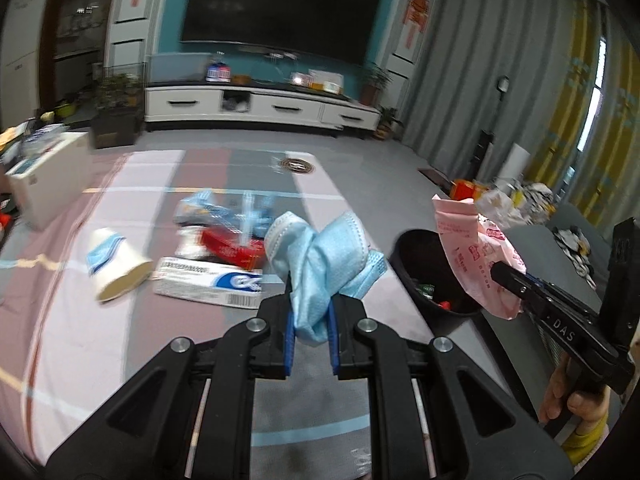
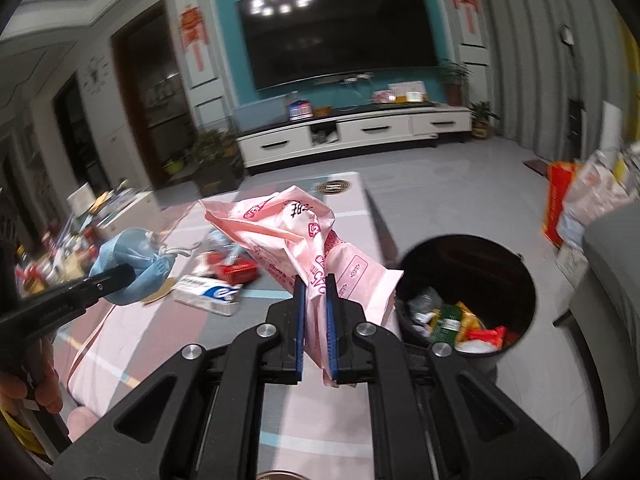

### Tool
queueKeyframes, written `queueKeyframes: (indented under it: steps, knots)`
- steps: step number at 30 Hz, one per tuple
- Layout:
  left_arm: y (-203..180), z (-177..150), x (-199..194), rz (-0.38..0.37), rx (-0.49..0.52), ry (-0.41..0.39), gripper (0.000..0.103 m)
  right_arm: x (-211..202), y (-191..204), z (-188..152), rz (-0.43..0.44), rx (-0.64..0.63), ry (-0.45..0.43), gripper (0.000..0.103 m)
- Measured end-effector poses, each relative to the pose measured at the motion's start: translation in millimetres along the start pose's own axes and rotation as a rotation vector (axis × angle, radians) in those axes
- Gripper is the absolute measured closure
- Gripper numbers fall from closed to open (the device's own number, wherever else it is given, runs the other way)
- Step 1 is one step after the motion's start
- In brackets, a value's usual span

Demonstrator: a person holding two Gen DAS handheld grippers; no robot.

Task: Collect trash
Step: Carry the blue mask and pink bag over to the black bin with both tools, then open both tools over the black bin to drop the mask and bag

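Note:
My left gripper (image 1: 310, 300) is shut on a crumpled blue face mask (image 1: 320, 256) and holds it above the table, left of the black trash bin (image 1: 404, 252). My right gripper (image 2: 316, 292) is shut on a pink plastic wrapper (image 2: 288, 224), held just left of the bin (image 2: 528, 280), which holds several wrappers. In the left wrist view the right gripper (image 1: 504, 274) holds the pink wrapper (image 1: 472, 256) over the bin's rim. In the right wrist view the left gripper (image 2: 120, 274) shows with the mask (image 2: 132, 256).
On the striped tablecloth (image 1: 80, 320) lie a paper cup (image 1: 116, 268) on its side, a white toothpaste box (image 1: 200, 284), a red box (image 1: 232, 248) and blue wrappers (image 1: 216, 212). A white box (image 1: 44, 180) stands at the table's left. A sofa with clutter (image 1: 560, 232) is right of the bin.

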State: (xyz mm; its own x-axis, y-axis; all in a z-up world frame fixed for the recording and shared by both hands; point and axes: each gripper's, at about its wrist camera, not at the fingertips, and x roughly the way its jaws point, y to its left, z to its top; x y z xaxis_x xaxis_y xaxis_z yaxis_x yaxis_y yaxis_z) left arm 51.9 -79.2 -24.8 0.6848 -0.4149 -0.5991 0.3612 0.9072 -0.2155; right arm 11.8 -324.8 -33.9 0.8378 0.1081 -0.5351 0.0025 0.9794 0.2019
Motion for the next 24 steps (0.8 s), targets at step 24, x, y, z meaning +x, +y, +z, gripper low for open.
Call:
queueKeyframes:
  steps: [24]
  knots:
    - [-166.9,20.3,206.5,-0.166,0.300,0.284,0.089,66.0,-156.2,-17.8,-0.179,0.294,0.047,0.093]
